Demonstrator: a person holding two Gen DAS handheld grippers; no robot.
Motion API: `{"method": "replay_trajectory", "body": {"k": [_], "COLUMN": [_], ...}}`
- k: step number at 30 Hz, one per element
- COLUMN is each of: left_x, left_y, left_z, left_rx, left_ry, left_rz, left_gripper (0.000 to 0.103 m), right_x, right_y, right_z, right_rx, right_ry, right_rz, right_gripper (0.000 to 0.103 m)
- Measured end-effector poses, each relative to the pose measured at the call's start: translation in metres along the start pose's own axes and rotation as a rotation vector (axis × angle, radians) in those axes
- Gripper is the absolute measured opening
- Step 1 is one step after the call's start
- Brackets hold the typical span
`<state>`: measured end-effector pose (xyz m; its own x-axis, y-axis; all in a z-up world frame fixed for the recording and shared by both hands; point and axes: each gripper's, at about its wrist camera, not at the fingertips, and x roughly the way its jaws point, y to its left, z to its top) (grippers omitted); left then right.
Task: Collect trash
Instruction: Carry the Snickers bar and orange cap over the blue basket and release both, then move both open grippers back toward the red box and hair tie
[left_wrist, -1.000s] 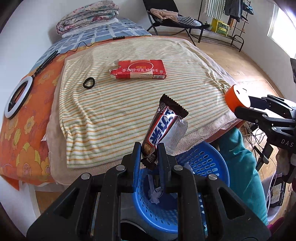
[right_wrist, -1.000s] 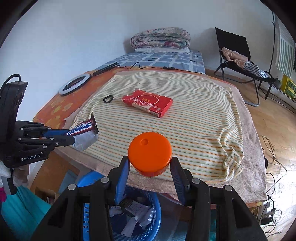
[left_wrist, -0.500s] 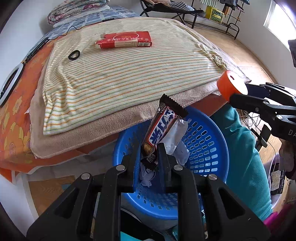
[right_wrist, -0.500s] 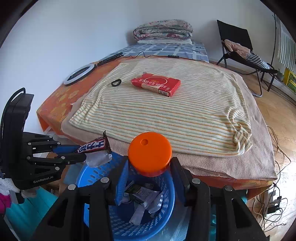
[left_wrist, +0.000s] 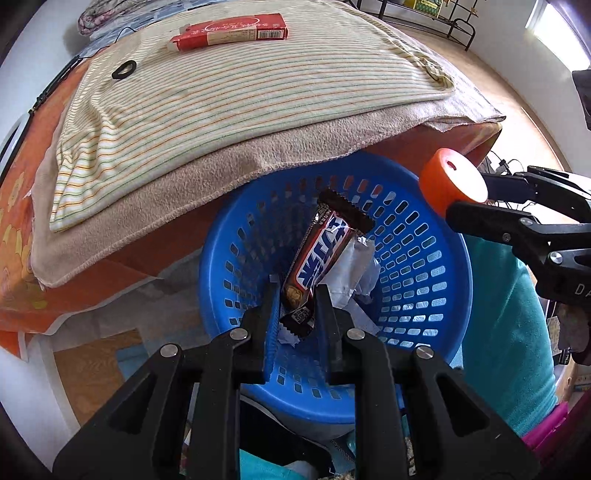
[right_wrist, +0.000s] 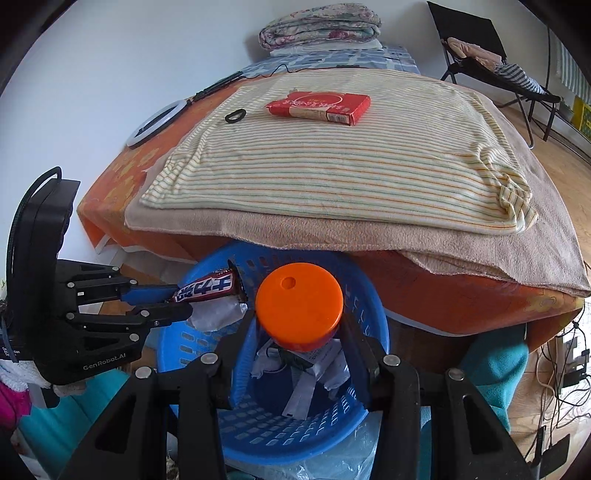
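Observation:
My left gripper (left_wrist: 295, 295) is shut on the lower end of a brown, red and blue candy bar wrapper (left_wrist: 322, 258), which sticks up over the blue slotted basket (left_wrist: 424, 266). In the right wrist view the same wrapper (right_wrist: 207, 288) pokes out of the left gripper (right_wrist: 184, 299) above the basket's left rim. My right gripper (right_wrist: 299, 325) is shut on an orange round cap (right_wrist: 299, 302), held over the basket (right_wrist: 369, 398). Crumpled paper and wrappers lie in the basket bottom. A red flat carton (right_wrist: 319, 107) still lies on the striped cloth (right_wrist: 332, 166) on the bed.
The basket sits on the floor against the bed's foot, partly under the overhanging beige blanket (right_wrist: 406, 236). A black hair tie (right_wrist: 235, 116) lies near the carton, a ring light (right_wrist: 155, 123) at the bed's left edge. Teal fabric (left_wrist: 506, 332) stands beside the basket. A folding chair (right_wrist: 491, 48) is at far right.
Both grippers have sunk from above the bed edge to over the basket, each keeping its hold. The basket now fills the lower middle of both views.

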<state>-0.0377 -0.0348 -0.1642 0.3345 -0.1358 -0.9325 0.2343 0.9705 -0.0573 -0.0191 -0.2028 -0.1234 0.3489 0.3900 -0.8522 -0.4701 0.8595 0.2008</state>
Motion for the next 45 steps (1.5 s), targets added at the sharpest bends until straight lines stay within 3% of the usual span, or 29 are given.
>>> {"method": "replay_trajectory", "body": {"k": [11,16,23,24,28,34,45], "left_x": [0.006,0.008,0.009,0.009,0.008,0.008,0.005], "left_y": [0.001,0.000,0.002,0.002,0.003,0.004,0.008], "left_z": [0.003,0.003,0.005,0.006,0.006,0.007,0.008], "left_rx": [-0.008,-0.009,-0.015,-0.016,-0.019,-0.028,-0.048], "left_ry": [0.013,0.012,0.015,0.015,0.010,0.009,-0.003], "left_rz": [0.007,0.013,0.016,0.018,0.020,0.028,0.038], "left_gripper": [0.020,0.037,0.046,0.052,0.058,0.066,0.066], "right_x": [0.015,0.019,0.023,0.024,0.024,0.023,0.022], "right_y": [0.000,-0.003,-0.006,-0.006,-0.006,-0.009,-0.010], "right_z": [-0.010,-0.011,-0.011,-0.011,-0.012,-0.010,-0.008], "right_rx": [0.007,0.016,0.030,0.031,0.034,0.045,0.045], "right_ry": [0.043,0.056,0.067,0.070,0.072,0.071,0.072], "right_rz": [0.006,0.008,0.009,0.008,-0.001,-0.018,-0.066], "right_gripper": [0.047,0.047,0.047,0.047,0.063,0.079,0.080]}}
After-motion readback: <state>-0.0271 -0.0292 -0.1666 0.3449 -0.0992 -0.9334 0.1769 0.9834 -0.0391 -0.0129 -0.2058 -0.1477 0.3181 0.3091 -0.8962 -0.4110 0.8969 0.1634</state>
